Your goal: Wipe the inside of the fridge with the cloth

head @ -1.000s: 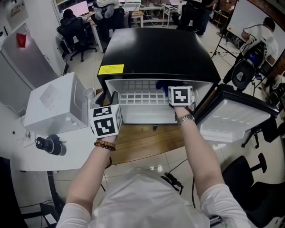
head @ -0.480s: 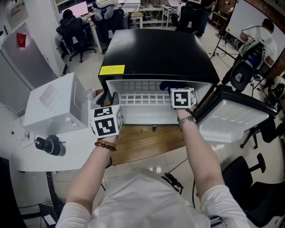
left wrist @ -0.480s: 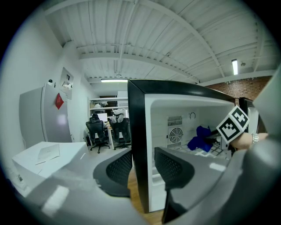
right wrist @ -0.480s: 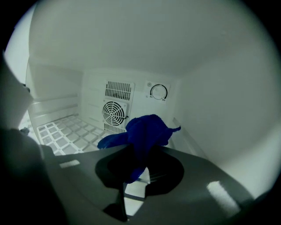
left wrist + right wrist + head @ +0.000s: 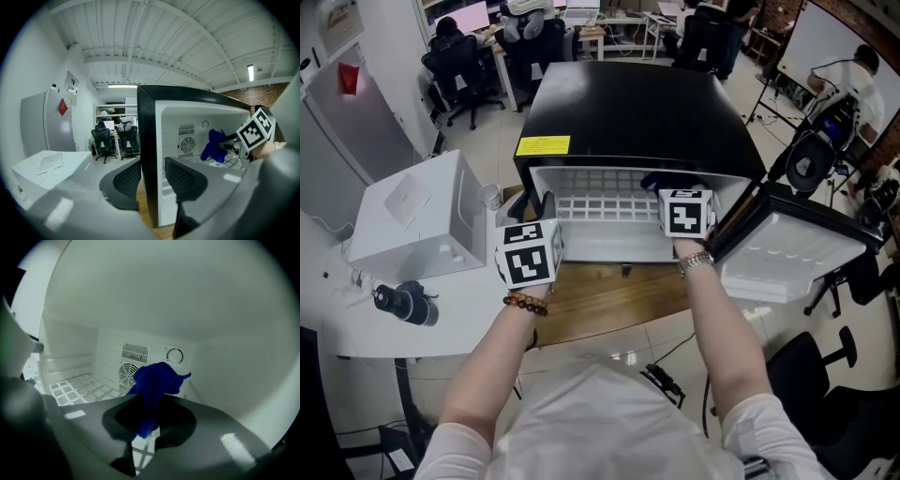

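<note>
office room, black fridge (image 5: 637, 103) on wooden bench (image 5: 600, 300), door (image 5: 797, 248) swung open. left claw (image 5: 152, 176) clamped on fridge's left wall edge. right claw (image 5: 150, 418) inside, pinching blue cloth (image 5: 157, 378) up near rear fan grille (image 5: 126, 373)

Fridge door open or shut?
Open: the door hangs swung out at right, and the fridge shows its white inside and shelf.

Open fridge, crowded flanks
Room lies free above the wire shelf (image 5: 600, 208); the left wall (image 5: 147, 126), clamped by the left gripper (image 5: 150, 176), the swung-out door (image 5: 797, 253) and a white box (image 5: 412, 220) hem the sides.
</note>
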`<state>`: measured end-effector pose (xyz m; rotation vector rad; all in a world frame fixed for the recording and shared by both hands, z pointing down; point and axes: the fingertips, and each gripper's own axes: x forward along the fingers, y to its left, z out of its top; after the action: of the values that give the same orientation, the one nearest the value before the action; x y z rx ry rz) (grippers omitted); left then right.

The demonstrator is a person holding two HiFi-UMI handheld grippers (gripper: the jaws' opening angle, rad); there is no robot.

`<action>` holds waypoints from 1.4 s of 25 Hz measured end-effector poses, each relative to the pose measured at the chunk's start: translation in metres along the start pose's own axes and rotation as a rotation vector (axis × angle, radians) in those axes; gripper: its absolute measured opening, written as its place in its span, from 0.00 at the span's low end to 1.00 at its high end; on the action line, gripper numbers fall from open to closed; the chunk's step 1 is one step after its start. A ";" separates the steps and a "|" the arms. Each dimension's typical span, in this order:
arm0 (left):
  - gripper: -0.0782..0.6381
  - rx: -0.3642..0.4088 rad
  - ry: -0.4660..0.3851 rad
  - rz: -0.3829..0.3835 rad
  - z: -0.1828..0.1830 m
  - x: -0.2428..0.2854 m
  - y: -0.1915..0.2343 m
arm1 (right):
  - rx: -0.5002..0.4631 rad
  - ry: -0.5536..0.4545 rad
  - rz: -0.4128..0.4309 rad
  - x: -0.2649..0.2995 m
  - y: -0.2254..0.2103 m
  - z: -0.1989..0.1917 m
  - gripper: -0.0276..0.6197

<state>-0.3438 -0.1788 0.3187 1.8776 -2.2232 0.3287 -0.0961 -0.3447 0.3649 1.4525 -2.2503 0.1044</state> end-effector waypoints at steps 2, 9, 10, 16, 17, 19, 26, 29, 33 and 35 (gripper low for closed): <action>0.32 0.002 0.000 0.000 0.000 0.000 0.000 | 0.001 -0.057 0.060 -0.007 0.023 0.015 0.14; 0.32 0.013 0.014 -0.011 -0.003 0.001 -0.001 | 0.034 -0.159 0.296 -0.036 0.120 0.049 0.14; 0.32 0.015 0.017 -0.014 -0.003 0.001 0.000 | 0.049 -0.157 0.335 -0.038 0.134 0.050 0.14; 0.32 0.024 0.027 -0.030 -0.005 0.001 -0.001 | 0.121 -0.143 0.502 -0.050 0.200 0.049 0.14; 0.32 0.025 0.028 -0.032 -0.005 0.001 -0.001 | 0.129 -0.134 0.520 -0.050 0.208 0.047 0.14; 0.32 0.027 0.029 -0.035 -0.005 0.001 -0.001 | 0.131 -0.106 0.544 -0.046 0.223 0.038 0.14; 0.32 0.037 0.022 -0.043 -0.004 0.000 -0.001 | 0.048 -0.042 0.480 -0.023 0.230 0.004 0.14; 0.32 0.041 0.016 -0.045 -0.005 -0.001 -0.001 | 0.041 -0.035 0.443 -0.020 0.217 -0.001 0.14; 0.32 0.044 0.003 -0.045 -0.004 0.000 0.000 | 0.050 -0.037 0.398 -0.019 0.200 -0.005 0.14; 0.32 0.042 0.000 -0.047 -0.004 0.000 0.000 | 0.051 -0.037 0.384 -0.020 0.194 -0.007 0.14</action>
<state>-0.3438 -0.1771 0.3228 1.9477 -2.1848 0.3699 -0.2573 -0.2408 0.3979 1.0351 -2.5475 0.2584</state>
